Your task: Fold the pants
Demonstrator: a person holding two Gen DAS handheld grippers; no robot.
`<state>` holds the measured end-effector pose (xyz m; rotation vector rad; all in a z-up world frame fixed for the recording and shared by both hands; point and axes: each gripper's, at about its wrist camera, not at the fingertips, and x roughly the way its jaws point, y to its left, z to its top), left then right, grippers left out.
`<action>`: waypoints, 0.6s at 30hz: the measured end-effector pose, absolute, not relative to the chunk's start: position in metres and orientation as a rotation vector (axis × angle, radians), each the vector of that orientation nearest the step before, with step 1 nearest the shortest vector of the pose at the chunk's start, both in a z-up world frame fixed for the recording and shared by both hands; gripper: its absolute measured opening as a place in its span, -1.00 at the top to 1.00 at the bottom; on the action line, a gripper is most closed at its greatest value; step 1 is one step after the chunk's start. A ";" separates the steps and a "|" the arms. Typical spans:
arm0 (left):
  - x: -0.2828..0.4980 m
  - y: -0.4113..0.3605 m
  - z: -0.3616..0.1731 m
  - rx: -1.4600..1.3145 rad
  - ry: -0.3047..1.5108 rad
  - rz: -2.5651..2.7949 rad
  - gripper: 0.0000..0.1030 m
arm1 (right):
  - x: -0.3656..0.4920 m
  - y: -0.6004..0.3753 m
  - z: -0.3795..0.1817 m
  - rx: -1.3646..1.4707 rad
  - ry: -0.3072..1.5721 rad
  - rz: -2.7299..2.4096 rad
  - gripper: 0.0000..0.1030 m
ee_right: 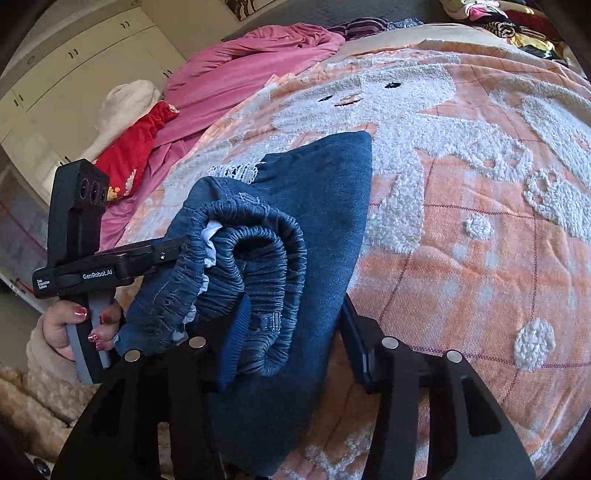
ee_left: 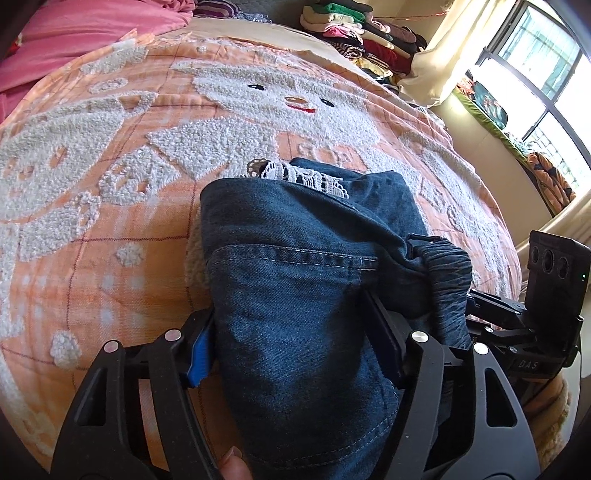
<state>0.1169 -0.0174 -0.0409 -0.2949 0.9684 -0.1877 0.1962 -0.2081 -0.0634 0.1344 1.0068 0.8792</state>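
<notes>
The left hand-held gripper (ee_left: 295,343) clamps the folded pants (ee_left: 306,280) across their width, denim bunched between its pads. The right hand-held gripper (ee_right: 291,339) pinches the same bundle beside the elastic waistband (ee_right: 255,266). The pants are held just above the bed (ee_right: 480,258), doubled into a thick packet with a lace hem (ee_left: 306,177) peeking out at the far end. The folding looks nearly done; what seems left is setting the packet down and smoothing it. The bed carries an orange bedspread with a white tufted bear; a pink quilt (ee_right: 251,62), stacked clothes (ee_left: 354,33) and a bright window (ee_left: 535,70) lie beyond.
</notes>
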 end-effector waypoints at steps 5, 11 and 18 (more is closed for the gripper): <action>0.120 -0.017 -0.042 -0.315 0.971 -0.189 -0.16 | 0.199 -0.205 -0.065 0.141 1.006 0.888 0.06; 0.117 -0.033 -0.035 -0.252 0.973 -0.136 0.13 | 0.188 -0.196 -0.059 0.118 0.967 0.898 0.43; 0.112 -0.027 -0.018 -0.291 0.939 -0.154 0.23 | 0.171 -0.186 -0.025 0.052 0.872 0.910 0.56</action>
